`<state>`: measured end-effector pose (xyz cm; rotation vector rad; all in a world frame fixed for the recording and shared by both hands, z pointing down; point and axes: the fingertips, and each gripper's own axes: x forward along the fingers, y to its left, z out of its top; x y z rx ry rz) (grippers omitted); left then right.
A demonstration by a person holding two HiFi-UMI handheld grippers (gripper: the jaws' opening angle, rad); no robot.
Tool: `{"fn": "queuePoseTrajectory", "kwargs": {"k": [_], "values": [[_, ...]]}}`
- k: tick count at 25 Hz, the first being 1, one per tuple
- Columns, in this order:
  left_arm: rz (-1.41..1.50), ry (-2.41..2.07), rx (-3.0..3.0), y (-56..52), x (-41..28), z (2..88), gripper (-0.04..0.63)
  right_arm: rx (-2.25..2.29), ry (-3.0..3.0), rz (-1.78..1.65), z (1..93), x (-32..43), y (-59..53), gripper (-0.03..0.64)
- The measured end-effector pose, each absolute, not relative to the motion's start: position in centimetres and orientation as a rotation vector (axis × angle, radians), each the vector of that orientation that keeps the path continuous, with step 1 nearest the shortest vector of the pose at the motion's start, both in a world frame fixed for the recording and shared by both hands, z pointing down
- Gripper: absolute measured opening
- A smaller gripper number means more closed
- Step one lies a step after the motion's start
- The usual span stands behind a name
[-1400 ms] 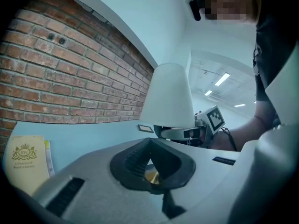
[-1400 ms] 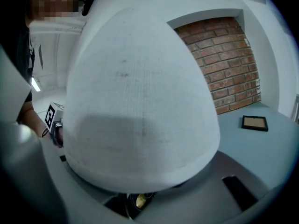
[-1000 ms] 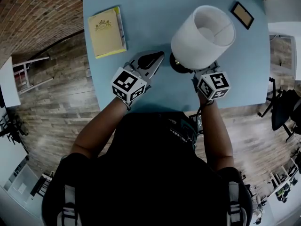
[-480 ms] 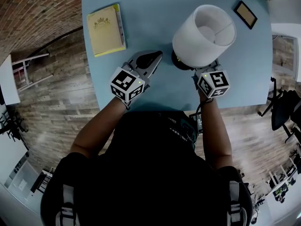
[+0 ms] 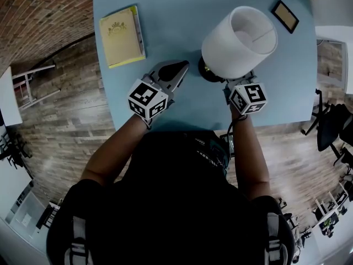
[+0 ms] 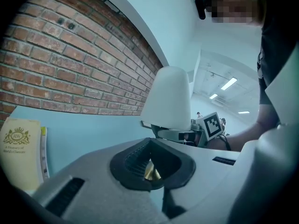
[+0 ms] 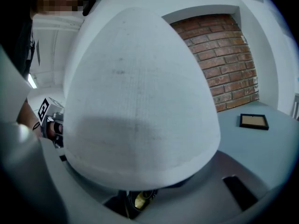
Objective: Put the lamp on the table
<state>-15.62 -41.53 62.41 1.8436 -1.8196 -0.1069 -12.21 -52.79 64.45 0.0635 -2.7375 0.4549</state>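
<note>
A white-shaded lamp [image 5: 240, 40] appears set on the blue table [image 5: 165, 15], right of centre. Its brass stem is pinched by the right gripper [image 7: 136, 200]. The left gripper [image 5: 176, 69] is pressed together, empty, near its left. The lamp could be toppled if jerked on release.

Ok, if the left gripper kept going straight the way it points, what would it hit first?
The left gripper would likely meet the lamp at its dark base first, though height is unclear.
</note>
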Motion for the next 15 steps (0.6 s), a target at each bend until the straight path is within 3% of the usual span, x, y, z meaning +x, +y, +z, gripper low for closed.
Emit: {"fn": "queuePoseTrajectory", "kwargs": {"k": [15], "values": [[-0.136, -1.822, 1.861, -40.7, -15.5, 61.4, 0.009, 0.068, -2.726, 0.355, 65.0, -11.4, -51.1, 0.135]]}}
